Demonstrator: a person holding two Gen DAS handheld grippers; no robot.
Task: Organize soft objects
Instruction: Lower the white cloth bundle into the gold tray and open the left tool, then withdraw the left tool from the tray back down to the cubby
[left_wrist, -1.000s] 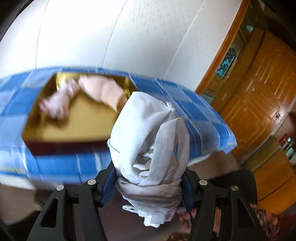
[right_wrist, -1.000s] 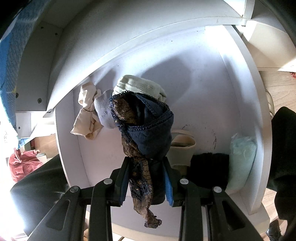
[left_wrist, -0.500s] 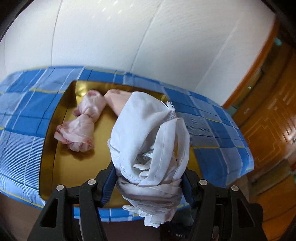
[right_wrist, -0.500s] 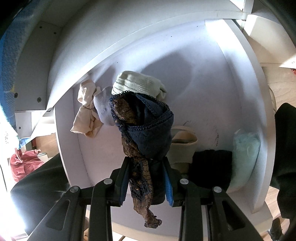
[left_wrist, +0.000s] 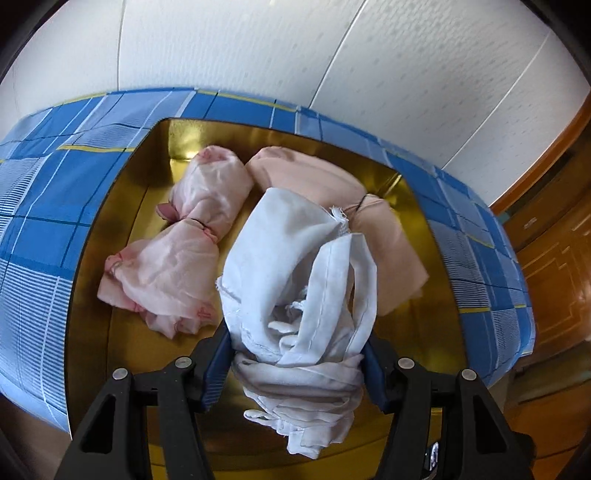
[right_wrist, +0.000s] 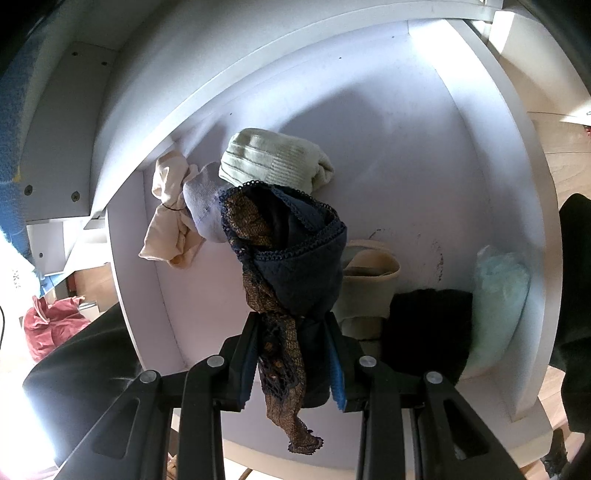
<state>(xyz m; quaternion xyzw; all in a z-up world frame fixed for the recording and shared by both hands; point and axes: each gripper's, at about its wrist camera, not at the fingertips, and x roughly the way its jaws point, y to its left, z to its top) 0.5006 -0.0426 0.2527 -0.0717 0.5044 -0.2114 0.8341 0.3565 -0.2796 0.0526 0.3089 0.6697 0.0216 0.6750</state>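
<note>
My left gripper is shut on a bundled white cloth, held over a gold-lined box. Inside the box lie a tied sheer pink bundle at the left and a peach bundle at the back right. My right gripper is shut on a navy lace-trimmed garment with a brown lace tail, hanging above a white drawer. In that drawer sit a pale green rolled sock, a cream tied bundle, a white sock, a beige piece, a black bundle and a light blue bundle.
The gold box rests on a blue checked cloth against a white panelled wall. A wooden door stands at the right. Beside the drawer are a dark sleeve, a red cloth heap and wooden floor.
The left gripper has carried the white cloth toward and down over the gold box, which now fills the view. The right gripper has stayed put, still gripping the navy garment.
</note>
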